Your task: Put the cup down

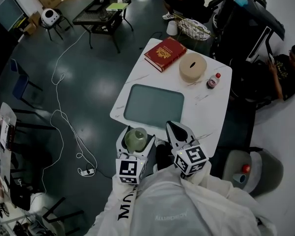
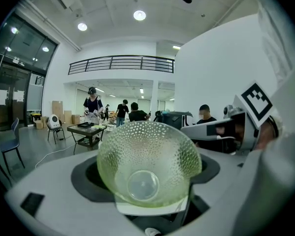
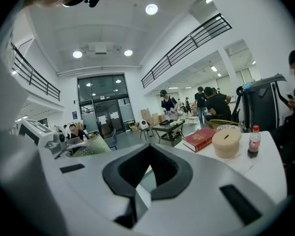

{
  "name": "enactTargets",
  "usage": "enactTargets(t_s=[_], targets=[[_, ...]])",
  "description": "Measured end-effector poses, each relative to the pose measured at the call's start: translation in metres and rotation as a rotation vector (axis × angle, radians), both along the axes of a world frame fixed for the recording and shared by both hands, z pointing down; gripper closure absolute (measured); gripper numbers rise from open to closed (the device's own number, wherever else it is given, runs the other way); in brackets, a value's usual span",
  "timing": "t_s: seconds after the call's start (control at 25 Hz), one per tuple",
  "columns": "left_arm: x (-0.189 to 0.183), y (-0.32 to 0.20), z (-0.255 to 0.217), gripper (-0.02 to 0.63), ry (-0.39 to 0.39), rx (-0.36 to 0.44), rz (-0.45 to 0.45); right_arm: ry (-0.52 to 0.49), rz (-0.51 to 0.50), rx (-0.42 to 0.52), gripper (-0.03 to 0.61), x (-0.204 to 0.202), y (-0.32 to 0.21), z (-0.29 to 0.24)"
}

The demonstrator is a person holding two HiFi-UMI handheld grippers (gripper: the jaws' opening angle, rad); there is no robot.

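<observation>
A pale green, dimpled glass cup (image 1: 136, 138) sits between the jaws of my left gripper (image 1: 134, 145), which is shut on it. It is held in the air off the near left corner of the white table (image 1: 212, 109). In the left gripper view the cup (image 2: 148, 165) fills the middle, its mouth facing the camera. My right gripper (image 1: 179, 131) hangs just to the right over the table's near edge, jaws together and holding nothing. In the right gripper view the cup (image 3: 91, 146) shows at the left, beyond the right gripper (image 3: 147, 167).
A grey-green mat (image 1: 154, 105) lies on the table just ahead of both grippers. Farther back are a red book (image 1: 165, 53), a round tan box with a slot (image 1: 192, 67) and a small red-capped bottle (image 1: 213, 80). A seated person (image 1: 285, 73) is at the right.
</observation>
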State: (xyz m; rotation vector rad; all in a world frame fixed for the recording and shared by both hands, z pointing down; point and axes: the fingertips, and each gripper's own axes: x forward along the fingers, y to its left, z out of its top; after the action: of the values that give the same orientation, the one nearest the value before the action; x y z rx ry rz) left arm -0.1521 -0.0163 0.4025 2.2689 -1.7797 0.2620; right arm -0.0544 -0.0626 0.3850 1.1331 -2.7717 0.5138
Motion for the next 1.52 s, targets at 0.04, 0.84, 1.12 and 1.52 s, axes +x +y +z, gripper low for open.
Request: enactTargets(t_s=[0.04,0.84,1.12,1.52], targets=[[-0.001,-0.006,0.001,0.192,0.002,0.0,0.004,0.003,0.002,-0.003,0.574,-0.001,-0.005,0.002],[-0.02,-0.121,0.051,0.192,-0.025,-0.061,0.056,0.062,0.089,-0.083,0.574,0.006,-0.115,0.067],[-0.024,-0.151,0.07,0.192,-0.028,-0.087,0.065,0.067,0.079,-0.099,0.574,0.0,-0.14,0.083],[-0.028,-0.195,0.101,0.192,-0.043,-0.121,0.092,0.113,0.088,-0.117,0.574,-0.001,-0.173,0.123]])
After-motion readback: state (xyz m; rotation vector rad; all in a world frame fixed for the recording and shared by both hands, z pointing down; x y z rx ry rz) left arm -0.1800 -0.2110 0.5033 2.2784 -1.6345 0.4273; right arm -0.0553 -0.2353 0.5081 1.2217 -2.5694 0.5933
